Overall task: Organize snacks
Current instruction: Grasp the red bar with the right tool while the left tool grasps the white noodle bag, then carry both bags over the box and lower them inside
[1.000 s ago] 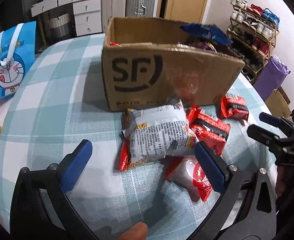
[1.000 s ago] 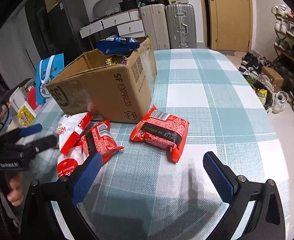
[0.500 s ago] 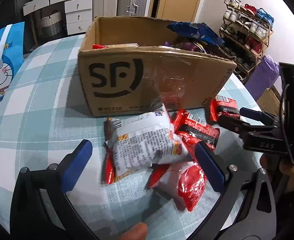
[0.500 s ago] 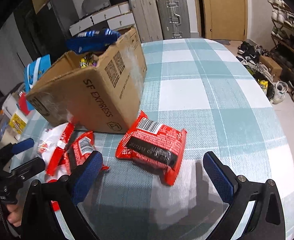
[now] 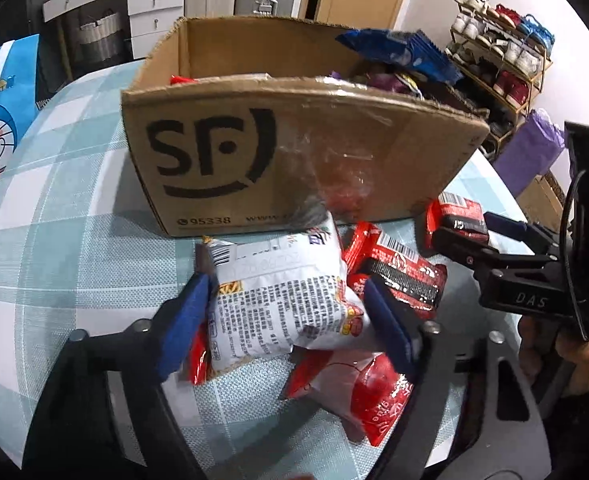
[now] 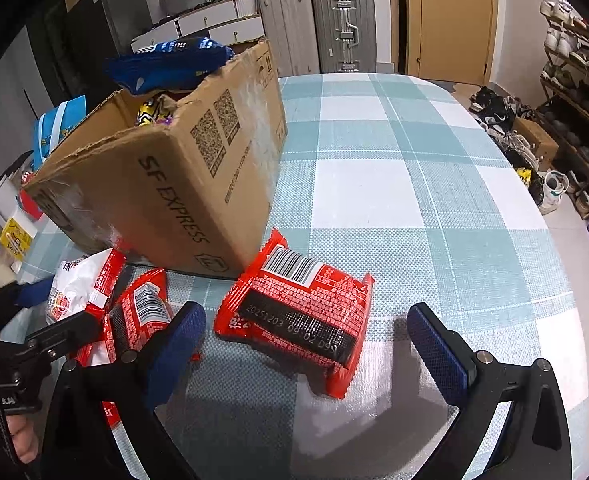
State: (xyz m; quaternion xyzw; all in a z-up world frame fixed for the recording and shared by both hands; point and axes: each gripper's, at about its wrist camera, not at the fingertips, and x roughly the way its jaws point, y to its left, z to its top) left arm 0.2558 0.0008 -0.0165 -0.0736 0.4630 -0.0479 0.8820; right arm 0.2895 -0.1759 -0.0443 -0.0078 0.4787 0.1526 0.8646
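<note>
The tabletop (image 6: 414,184), under a teal-and-white checked cloth, carries an open SF Express cardboard box (image 5: 254,152) that already holds snacks, a blue packet (image 5: 398,50) poking above its rim, so the box reads as the collecting place and the packets lying just in front of it as what is left to sort. Biggest of these loose ones is a white noodle packet (image 5: 282,300), lying on top of red ones; the left gripper (image 5: 286,316) has just been closing and its blue fingers (image 5: 184,320) now sit against the packet's two sides, apparently pinching it, though whether the far pad presses firmly is hard to judge from this angle. That side-on hold suits a soft, puffy bag that would slip from a top pinch. The right gripper (image 6: 306,344) hangs over a separate red snack packet (image 6: 298,312) lying barcode-up by the box corner, its fingers spread wide on either side and not touching, probably lining up to take it.
</note>
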